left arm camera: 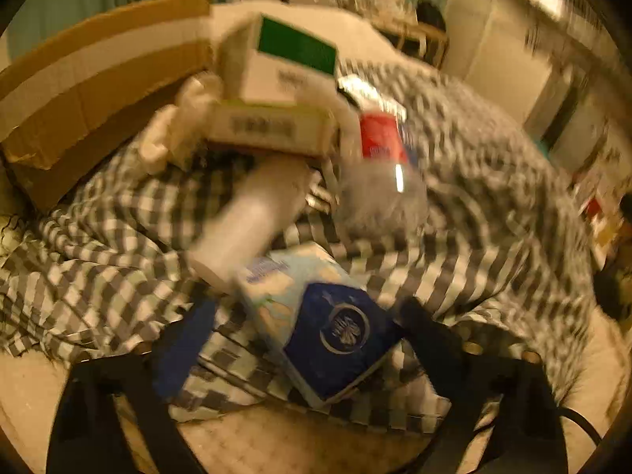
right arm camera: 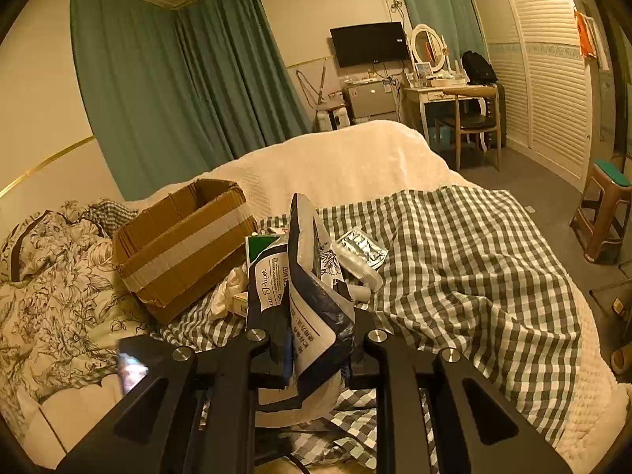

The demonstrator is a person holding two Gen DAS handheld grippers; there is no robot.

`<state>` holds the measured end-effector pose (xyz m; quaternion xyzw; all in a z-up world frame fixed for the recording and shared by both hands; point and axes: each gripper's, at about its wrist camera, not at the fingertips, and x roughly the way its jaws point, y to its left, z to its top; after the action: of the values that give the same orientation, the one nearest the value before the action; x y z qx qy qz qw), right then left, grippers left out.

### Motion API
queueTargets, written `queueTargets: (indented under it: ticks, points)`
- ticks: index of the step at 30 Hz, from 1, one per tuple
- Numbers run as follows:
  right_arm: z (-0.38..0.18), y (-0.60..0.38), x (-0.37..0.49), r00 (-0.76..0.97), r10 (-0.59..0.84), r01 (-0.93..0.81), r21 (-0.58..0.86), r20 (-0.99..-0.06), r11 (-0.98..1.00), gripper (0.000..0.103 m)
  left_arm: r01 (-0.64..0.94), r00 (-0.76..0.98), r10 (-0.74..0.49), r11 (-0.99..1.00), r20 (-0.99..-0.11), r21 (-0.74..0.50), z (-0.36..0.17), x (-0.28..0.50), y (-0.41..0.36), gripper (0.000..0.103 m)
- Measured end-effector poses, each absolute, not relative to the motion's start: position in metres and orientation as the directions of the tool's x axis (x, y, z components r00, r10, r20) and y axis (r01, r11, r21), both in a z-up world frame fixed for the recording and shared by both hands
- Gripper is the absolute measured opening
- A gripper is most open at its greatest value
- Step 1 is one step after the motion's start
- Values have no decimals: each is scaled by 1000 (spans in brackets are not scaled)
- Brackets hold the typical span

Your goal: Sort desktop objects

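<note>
My right gripper (right arm camera: pixel 316 328) is shut on a blue and white tissue paper pack (right arm camera: pixel 312 276) and holds it upright above the checked cloth (right arm camera: pixel 474 260). My left gripper (left arm camera: pixel 304 339) is open, its fingers either side of another blue tissue pack (left arm camera: pixel 316 328) lying on the checked cloth (left arm camera: pixel 493 276). The left wrist view is blurred. Beyond lie a white bottle (left arm camera: pixel 252 213), a clear bottle with a red label (left arm camera: pixel 383 158), and white boxes, one with a green panel (left arm camera: pixel 284 63). An open cardboard box (right arm camera: pixel 185 241) stands at the left.
A silver foil packet (right arm camera: pixel 361 251) and a clear bottle (right arm camera: pixel 357 266) lie behind the held pack. Flowered bedding (right arm camera: pixel 51 276) lies left. A stool (right arm camera: pixel 604 213), desk and chair (right arm camera: pixel 466 118) stand on the floor at right.
</note>
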<state>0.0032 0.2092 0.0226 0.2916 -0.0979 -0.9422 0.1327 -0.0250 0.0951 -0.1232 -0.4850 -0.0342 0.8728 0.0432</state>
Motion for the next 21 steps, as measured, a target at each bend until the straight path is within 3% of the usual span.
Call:
queueTargets:
  ticks: [1,3,6,10,21]
  points:
    - [21,211,4,-794,-310,193,265,-523,-945,16,-50,-520,109,-994,-847,-97,-125,-25,98,78]
    - [20,214,3,-792,-314,192,275,-524,-942,16,-65,-523,96,-995,-847,-74,-128,-24,102,49]
    - [18,215,4,-789,-316,200,267,-526,-943,16,-55,-530,89,-996,-843,-71,-125,-21,99,26]
    - [17,213,5,-784,-319,210,256,-533,-944,16,-71,-541,120,-993,-832,-97,-112,-16,85,18]
    - [23,201,15,-781,-314,214,242,-540,-947,16,-146,-622,178,-983,-763,-110,-81,9,79,17]
